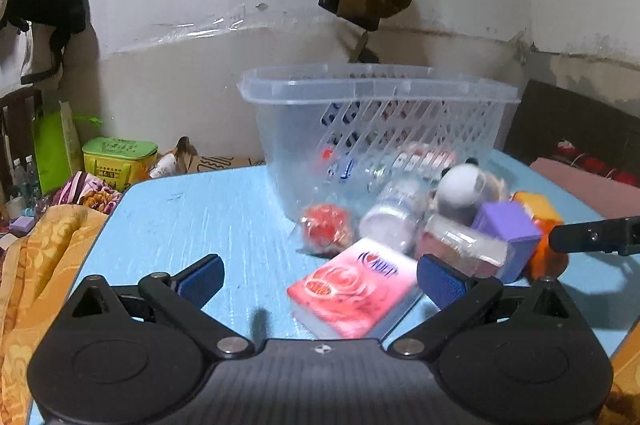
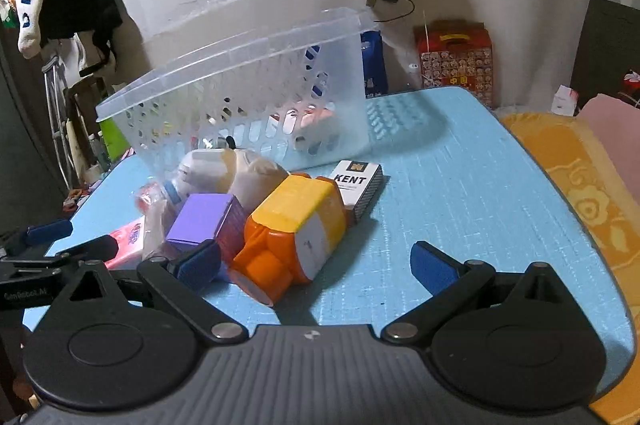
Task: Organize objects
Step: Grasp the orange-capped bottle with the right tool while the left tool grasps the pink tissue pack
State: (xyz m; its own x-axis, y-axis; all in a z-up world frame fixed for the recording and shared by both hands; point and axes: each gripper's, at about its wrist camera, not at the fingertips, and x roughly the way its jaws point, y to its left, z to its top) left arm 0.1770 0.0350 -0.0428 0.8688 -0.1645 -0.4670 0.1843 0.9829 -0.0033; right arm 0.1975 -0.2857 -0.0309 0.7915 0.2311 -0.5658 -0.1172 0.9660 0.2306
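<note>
Both handheld grippers hover low over a blue table (image 2: 460,185) with jaws spread wide and nothing held: the left gripper (image 1: 320,277) frames a pink tissue pack (image 1: 356,293) lying just ahead of it, while the right gripper (image 2: 316,261) sits over an orange-and-yellow toy block (image 2: 296,237), its left pad close to a purple box (image 2: 204,221). The tissue pack looks soft and light, likely best pinched across its short sides; the orange toy and purple box look rigid and light, with flat faces that should offer a sure hold. Behind them a pile spills toward a clear plastic basket (image 1: 372,93) tipped at an angle: a panda plush (image 1: 464,193), a clear bottle (image 1: 396,213) that looks smooth enough to roll, a red ball (image 1: 326,225) and a Kent cigarette box (image 2: 360,187) at the basket's foot. The basket looks thin and flexible; its rim seems the natural place to grasp. Clothing hangs on the wall beyond.
</note>
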